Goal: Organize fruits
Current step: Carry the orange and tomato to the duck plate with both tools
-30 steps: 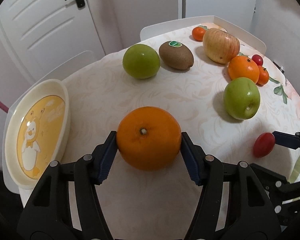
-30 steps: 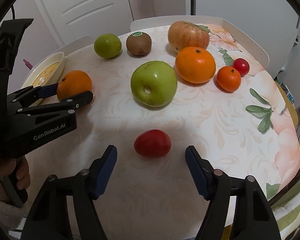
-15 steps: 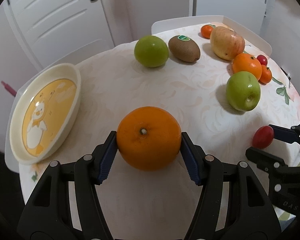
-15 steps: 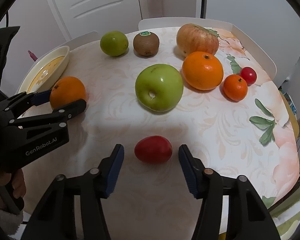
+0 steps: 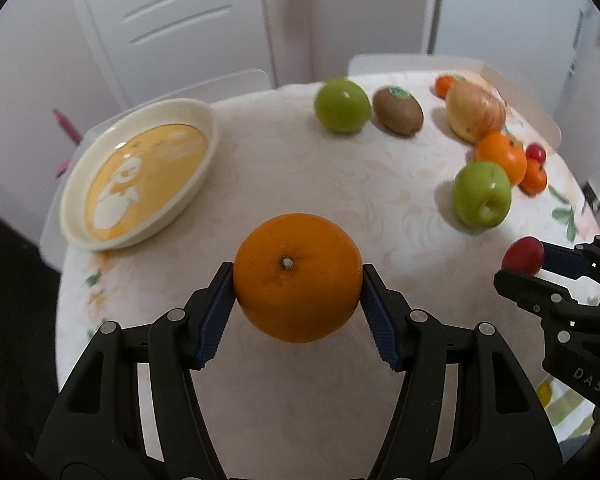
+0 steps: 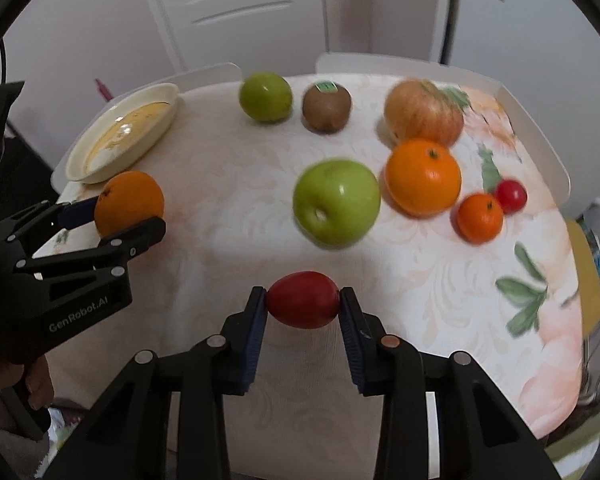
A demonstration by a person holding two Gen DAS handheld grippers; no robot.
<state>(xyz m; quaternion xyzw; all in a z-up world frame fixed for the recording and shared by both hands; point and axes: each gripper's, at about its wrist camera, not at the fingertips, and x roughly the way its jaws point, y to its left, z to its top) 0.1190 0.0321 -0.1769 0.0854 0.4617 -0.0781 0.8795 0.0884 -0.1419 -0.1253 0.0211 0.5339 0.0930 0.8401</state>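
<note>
The table (image 6: 228, 200) carries a pale floral cloth; a white door (image 6: 236, 4) stands behind. Both grippers angle downward. The left gripper (image 5: 298, 280) clamps the orange (image 5: 298, 276), apparently lifted near the dish (image 5: 188, 196). The right gripper (image 6: 303, 300), having just closed, grips the red tomato (image 6: 303, 299).

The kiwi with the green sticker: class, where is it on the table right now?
In the right wrist view the kiwi sits at the table's far edge, between the round green fruit and the large apple.

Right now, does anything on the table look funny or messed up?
Nothing looks spilled or broken. The dish sits empty at the table's edge, fruit loose on the cloth. The left tongs hold an orange; the right tongs pinch a red fruit.
</note>
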